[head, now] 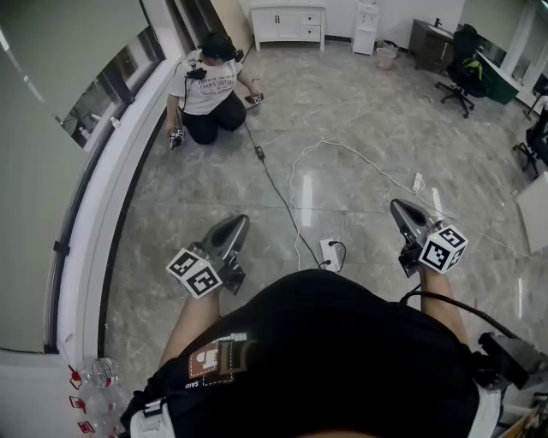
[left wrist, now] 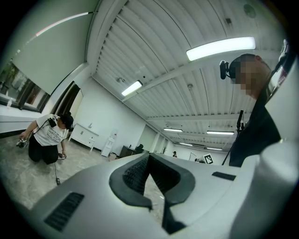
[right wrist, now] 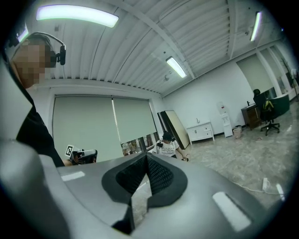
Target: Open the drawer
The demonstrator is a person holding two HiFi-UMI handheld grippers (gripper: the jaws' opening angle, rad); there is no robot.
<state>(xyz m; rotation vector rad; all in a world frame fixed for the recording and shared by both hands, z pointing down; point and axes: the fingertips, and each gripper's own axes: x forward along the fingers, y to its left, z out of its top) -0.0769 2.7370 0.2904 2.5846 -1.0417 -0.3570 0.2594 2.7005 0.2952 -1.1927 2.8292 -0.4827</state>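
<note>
A white cabinet with drawers (head: 287, 23) stands against the far wall, well away from me; it also shows small in the left gripper view (left wrist: 86, 135) and the right gripper view (right wrist: 202, 132). My left gripper (head: 239, 221) is held out over the floor at lower left, jaws together with nothing between them (left wrist: 148, 157). My right gripper (head: 398, 206) is held out at lower right, its jaws likewise shut and empty (right wrist: 145, 157). Both point roughly level into the room.
A person (head: 210, 85) kneels on the marble floor by the left window ledge (head: 111, 197). A black cable (head: 274, 184) and a white cable (head: 377, 171) run to a power strip (head: 330, 254) near my feet. Office chairs (head: 462, 77) and desks stand at far right.
</note>
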